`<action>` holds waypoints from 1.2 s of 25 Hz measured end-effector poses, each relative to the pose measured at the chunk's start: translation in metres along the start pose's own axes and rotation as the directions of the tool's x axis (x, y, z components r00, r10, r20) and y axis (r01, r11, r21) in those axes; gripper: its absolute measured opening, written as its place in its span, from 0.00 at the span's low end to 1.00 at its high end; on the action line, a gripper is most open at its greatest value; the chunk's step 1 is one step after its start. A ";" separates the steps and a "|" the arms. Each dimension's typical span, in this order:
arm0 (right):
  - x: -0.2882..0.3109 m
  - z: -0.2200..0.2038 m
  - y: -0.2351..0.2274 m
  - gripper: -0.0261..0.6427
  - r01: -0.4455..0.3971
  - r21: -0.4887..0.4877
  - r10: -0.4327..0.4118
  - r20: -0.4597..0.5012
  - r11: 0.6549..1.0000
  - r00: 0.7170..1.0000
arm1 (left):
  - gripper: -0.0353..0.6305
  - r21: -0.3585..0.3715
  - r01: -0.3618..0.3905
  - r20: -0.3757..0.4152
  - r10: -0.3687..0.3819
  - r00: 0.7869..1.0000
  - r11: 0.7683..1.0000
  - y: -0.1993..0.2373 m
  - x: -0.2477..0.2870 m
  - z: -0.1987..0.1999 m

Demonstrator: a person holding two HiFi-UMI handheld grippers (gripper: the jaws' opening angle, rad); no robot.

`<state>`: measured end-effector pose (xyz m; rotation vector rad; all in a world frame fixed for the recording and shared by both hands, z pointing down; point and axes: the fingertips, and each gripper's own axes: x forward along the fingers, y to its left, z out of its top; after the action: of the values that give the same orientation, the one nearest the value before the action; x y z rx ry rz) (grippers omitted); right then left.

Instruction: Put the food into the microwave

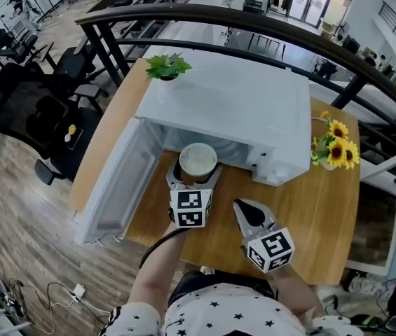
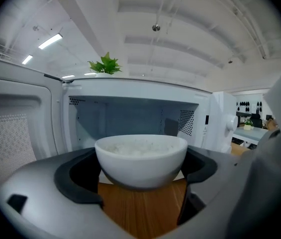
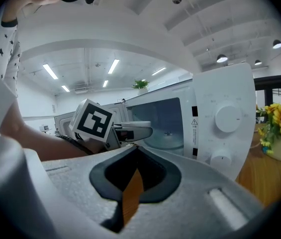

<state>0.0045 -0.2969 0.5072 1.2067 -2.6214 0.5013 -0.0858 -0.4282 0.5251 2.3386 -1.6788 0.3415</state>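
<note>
Centrally, left tool (image 1: 197, 173) grips rice bowl (image 1: 198, 159) at open microwave (image 1: 240, 110) mouth, door (image 1: 110, 187) swung left; right tool (image 1: 240, 206) closed, empty, beside it; sunflowers (image 1: 336, 144) right

On my feed, the left claw (image 1: 196, 176) and right claw (image 1: 242, 206) are pale grey moulded shells, with black pads lining their inner curves. At its six o'clock end each carries a white cube (image 1: 189, 208) printed with black square markers. A thin black cable (image 1: 157, 246) trails from the left one toward seven o'clock. The shirt (image 1: 219, 310) is white, short-sleeved and scattered with small black stars.
</note>
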 end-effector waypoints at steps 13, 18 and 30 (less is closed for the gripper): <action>0.009 -0.009 -0.018 0.05 0.000 0.024 0.000 -0.026 1.000 1.000 | 0.77 0.023 -0.014 -0.054 0.015 0.998 1.000 0.004 0.052 -0.011; 0.012 -0.012 -0.025 0.05 0.003 0.024 -0.002 -0.032 1.000 0.999 | 0.77 0.034 -0.009 -0.076 0.012 0.997 0.999 0.002 0.069 -0.017; 0.014 -0.015 -0.037 0.05 0.018 0.035 -0.016 -0.042 0.999 0.999 | 0.77 0.043 -0.013 -0.117 0.018 0.993 0.999 0.005 0.099 -0.030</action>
<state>0.0252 -0.3231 0.5335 1.2146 -2.5755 0.5653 -0.0617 -0.5083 0.5855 2.2879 -1.6505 0.5118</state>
